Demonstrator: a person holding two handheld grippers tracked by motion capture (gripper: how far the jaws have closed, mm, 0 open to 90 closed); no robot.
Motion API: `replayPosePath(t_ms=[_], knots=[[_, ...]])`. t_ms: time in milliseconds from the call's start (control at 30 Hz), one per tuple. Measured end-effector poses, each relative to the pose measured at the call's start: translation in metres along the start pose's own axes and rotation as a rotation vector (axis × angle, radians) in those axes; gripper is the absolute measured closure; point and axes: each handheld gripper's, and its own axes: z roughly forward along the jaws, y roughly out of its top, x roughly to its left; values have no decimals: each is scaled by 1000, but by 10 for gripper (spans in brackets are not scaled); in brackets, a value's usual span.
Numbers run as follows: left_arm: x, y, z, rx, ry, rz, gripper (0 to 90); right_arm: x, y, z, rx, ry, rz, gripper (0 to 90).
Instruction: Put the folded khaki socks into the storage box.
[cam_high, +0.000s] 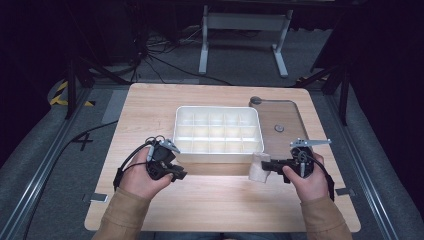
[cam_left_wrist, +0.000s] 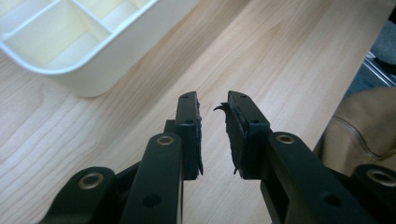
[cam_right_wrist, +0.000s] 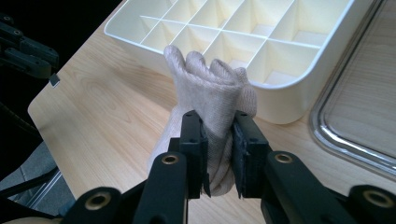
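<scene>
- Sock (cam_right_wrist: 210, 88) in hand: the right gripper (cam_right_wrist: 218, 140) pinches a rolled beige sock between its jaws, holding it just at the near right corner of the white divided tray (cam_high: 218, 150), near the middle of the table.
- Left gripper (cam_left_wrist: 212, 135) stands idle, jaws a little apart with nothing between them, over bare wood near the tray's near left corner.
- Progress, as judged: the sock is picked up but not yet stowed; every visible compartment of the tray looks empty, so placing it is what remains.
- Setting: a pale wooden table (cam_high: 150, 105) with a clear lid (cam_high: 285, 117) lying to the tray's right; grey floor, cables and a white stand (cam_high: 245, 22) beyond, in a dark room.
</scene>
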Motion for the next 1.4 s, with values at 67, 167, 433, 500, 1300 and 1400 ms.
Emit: replayPosePath(t_ms=[67, 167, 433, 500, 1300, 1400], knots=[[3, -2, -2, -5, 0, -11, 748, -2, 3, -2, 5, -4, -3, 762], [8, -4, -4, -9, 8, -26, 748, -5, 10, -4, 9, -18, -10, 762], [16, -10, -10, -25, 15, -53, 747, -8, 36, -7, 69, -66, -56, 762], [16, -11, -10, -22, 14, -56, 746, -8, 44, -9, 83, -83, -75, 762], [27, -22, -18, -40, 30, -101, 746, 2, 97, -2, 229, -202, -231, 760], [27, -25, -20, -43, 32, -108, 746, 4, 103, 1, 240, -210, -241, 760]])
